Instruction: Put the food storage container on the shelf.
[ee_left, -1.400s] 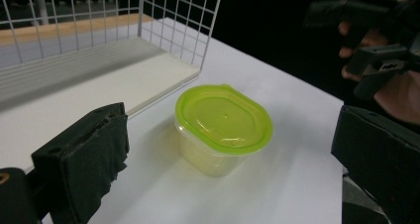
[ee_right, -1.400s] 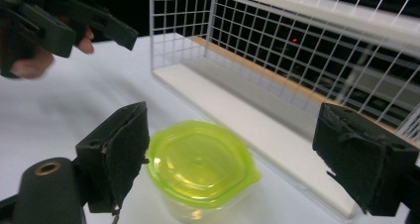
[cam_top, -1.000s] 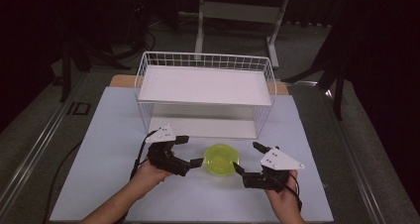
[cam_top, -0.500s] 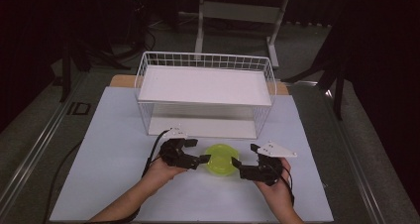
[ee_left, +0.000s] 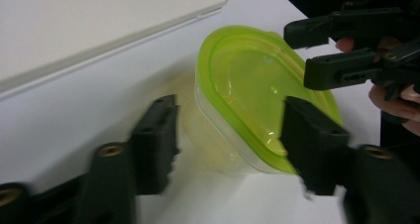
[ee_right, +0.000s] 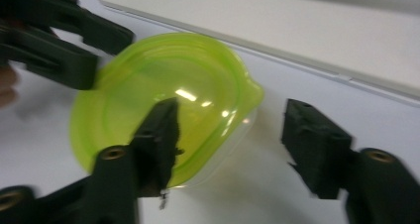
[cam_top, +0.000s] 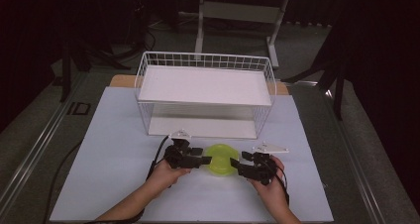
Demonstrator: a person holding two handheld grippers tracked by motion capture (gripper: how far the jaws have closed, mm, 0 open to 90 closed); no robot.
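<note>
- Since the earlier high view, both hands had sunk toward the desk point(cam_top: 114, 135) and drawn in on the small clear plastic container with the lime-green lid point(cam_top: 221, 159), lower centre of the frame.
- The left gripper point(cam_top: 200, 160) had just been closing; its fingers point(ee_left: 154, 142) stood half-wide astride the container's near edge, apparently not yet pressing.
- The right gripper point(cam_top: 239, 165) had likewise just been narrowing; one of its fingers point(ee_right: 157, 140) overlapped the lid, the other stood clear, so no grip seemed made.
- The container sat on the desk just in front of the white wire basket with its flat white shelf point(cam_top: 205, 85).
- Judged so: the approach was done; clamping, lifting and placing remained.
</note>
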